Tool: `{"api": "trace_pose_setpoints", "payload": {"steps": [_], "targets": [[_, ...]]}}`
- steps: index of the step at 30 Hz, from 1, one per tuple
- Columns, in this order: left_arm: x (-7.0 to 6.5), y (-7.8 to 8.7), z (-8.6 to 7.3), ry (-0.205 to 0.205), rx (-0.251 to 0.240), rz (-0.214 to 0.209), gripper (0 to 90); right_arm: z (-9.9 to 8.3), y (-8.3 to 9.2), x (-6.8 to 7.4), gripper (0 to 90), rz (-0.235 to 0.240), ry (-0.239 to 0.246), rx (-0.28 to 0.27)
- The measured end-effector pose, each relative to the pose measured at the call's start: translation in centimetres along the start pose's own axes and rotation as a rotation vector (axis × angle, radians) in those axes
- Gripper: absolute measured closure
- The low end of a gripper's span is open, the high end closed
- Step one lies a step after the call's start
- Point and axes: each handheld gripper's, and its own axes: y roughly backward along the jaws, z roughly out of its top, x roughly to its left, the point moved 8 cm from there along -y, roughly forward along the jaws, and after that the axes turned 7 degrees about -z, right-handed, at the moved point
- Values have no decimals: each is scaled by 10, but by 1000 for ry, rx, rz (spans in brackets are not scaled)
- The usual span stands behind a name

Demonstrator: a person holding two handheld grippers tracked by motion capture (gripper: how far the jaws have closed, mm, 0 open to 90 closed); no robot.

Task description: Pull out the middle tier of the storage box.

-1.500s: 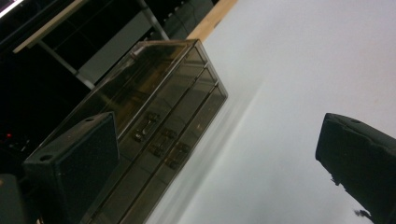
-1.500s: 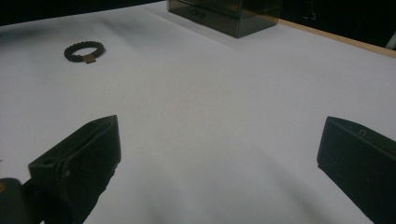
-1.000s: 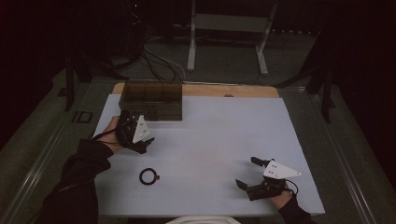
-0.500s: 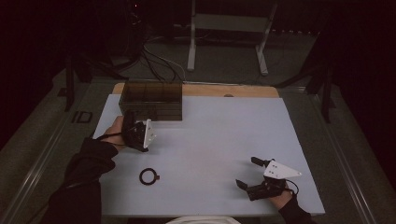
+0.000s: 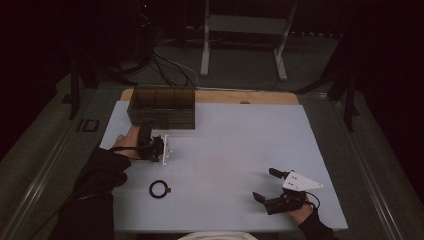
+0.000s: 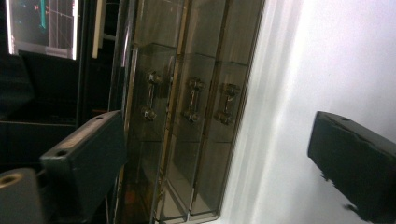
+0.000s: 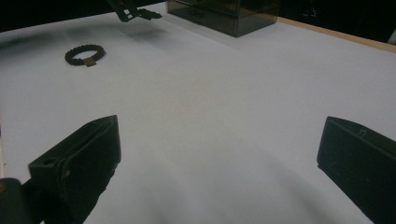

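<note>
The white surface (image 5: pixel 225 150) spans the frame's middle. At upper left stands a smoked, see-through drawer box (image 5: pixel 162 107), rigid and probably light; its small knobs (image 6: pixel 193 99) suit pinching. Lower left lies a beaded ring (image 5: pixel 159 189), seemingly a bracelet. Left tongs (image 5: pixel 159 149) and right tongs (image 5: pixel 265 186) gape empty.

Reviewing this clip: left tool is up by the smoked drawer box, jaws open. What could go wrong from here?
1. The left tool is rolled sideways; its open jaws may miss the small drawer knobs.
2. The drawer box looks light and might slide when pulled.
3. The black ring lies under that arm's path and could be swept.
</note>
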Motion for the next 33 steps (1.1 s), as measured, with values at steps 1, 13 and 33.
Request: {"api": "trace_pose_setpoints", "payload": {"steps": [1, 13, 33], "targets": [[0, -1, 0, -17, 11, 13, 80, 0, 0, 0, 0, 1, -3, -1], [-6, -14, -2, -60, 62, 52, 225, 1, 1, 0, 0, 3, -3, -3], [5, -34, -8, -71, 181, 186, 654, 1, 2, 1, 0, 12, -14, 0]]}}
